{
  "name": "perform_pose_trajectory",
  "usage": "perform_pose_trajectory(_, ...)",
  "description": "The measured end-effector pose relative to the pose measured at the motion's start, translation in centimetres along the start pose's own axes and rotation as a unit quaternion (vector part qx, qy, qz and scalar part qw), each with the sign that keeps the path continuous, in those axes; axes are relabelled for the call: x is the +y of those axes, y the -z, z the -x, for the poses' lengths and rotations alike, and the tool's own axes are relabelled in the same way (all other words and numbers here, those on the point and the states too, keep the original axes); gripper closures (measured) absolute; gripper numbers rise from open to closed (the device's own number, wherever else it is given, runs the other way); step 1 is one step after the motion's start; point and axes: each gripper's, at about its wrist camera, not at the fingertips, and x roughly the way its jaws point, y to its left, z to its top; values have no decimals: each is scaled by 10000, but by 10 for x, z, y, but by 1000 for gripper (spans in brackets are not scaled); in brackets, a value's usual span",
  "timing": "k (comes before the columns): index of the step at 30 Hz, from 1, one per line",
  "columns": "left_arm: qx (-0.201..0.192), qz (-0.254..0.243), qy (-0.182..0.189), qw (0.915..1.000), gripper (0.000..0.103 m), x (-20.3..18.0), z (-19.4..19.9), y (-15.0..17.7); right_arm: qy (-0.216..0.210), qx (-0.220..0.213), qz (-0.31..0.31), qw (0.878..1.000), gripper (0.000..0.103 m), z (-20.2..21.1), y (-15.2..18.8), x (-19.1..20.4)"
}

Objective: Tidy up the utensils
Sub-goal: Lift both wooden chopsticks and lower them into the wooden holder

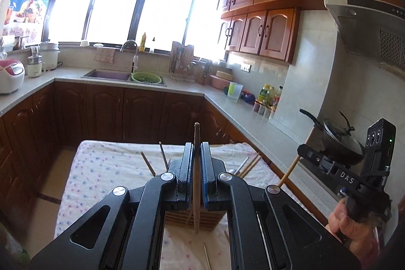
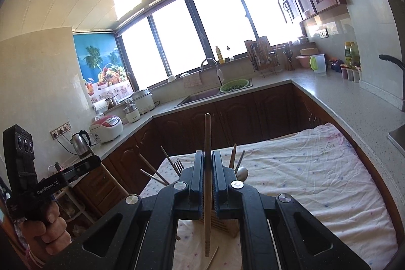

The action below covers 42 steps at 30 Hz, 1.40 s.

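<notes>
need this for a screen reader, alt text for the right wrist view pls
The right gripper is shut on a single wooden chopstick, held upright above a wooden utensil holder on a floral cloth. A fork and spoon already stand in the holder; kitchen counters and bright windows lie behind.

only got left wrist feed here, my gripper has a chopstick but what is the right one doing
Observer: The right gripper is shut on its own chopstick, held upright.
Operator: what's under it
Observer: The wooden holder, standing on the floral cloth.
Operator: any cutlery in the holder already
Observer: Yes, a fork on its left side and a spoon on its right. Your feed hides both behind the left gripper.
</notes>
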Motion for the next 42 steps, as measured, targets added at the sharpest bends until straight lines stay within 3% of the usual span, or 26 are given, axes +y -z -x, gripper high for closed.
perform_pose_trajectory(6,-330,41,-172,9993,98,12,-22,-24,98,-449,168,9988,97,-16,-23,12)
perform_pose_trajectory(11,-322,242,-314,9987,98,25,-50,-26,234,-549,258,9979,97,-42,-28,14)
perform_pose_trajectory(23,-200,610,-339,9974,98,48,-86,18,481,-423,366,9973,97,-81,6,4)
perform_pose_trajectory(33,273,437,-360,9980,98,39,-100,56,514,-10,389,9979,97,-96,38,1)
perform_pose_trajectory(42,458,369,-410,9974,98,36,-103,67,562,164,321,9978,97,-95,50,-7)
